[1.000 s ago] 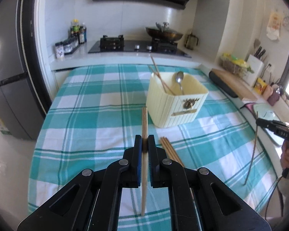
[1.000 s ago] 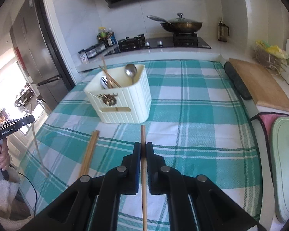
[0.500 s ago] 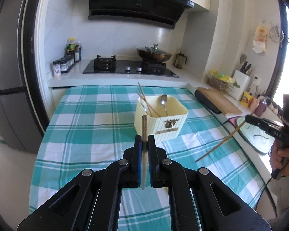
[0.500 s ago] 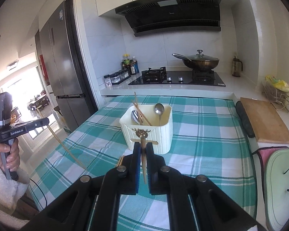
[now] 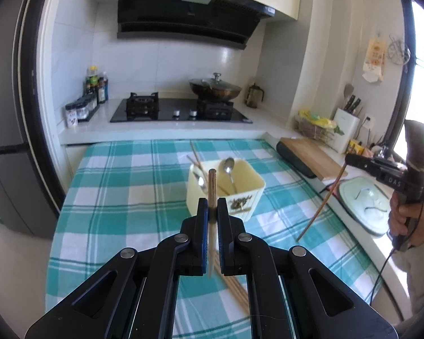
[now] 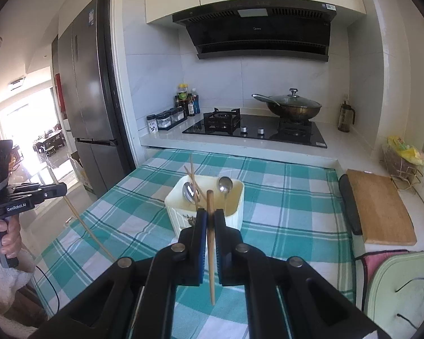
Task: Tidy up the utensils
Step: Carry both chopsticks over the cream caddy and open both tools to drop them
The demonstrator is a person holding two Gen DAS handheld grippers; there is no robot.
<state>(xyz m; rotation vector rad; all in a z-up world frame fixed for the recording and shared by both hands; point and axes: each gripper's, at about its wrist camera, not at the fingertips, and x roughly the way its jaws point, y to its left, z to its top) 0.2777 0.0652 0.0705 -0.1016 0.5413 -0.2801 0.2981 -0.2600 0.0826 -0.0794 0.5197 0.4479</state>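
My right gripper [image 6: 210,220] is clamped on one chopstick [image 6: 210,243], held near-upright between the closed jaws, both ends protruding. Directly beyond it, a cream utensil holder [image 6: 234,212] stands on the table [image 6: 291,197], which is covered in teal check cloth. The holder contains two spoons [image 6: 224,185] and chopsticks. At the left edge, my left gripper [image 6: 46,190] holds a second chopstick [image 6: 84,226], slanting down toward the cloth.

Checked tablecloth [image 5: 113,197], cream utensil holder [image 5: 248,195], loose chopsticks [image 5: 236,291]
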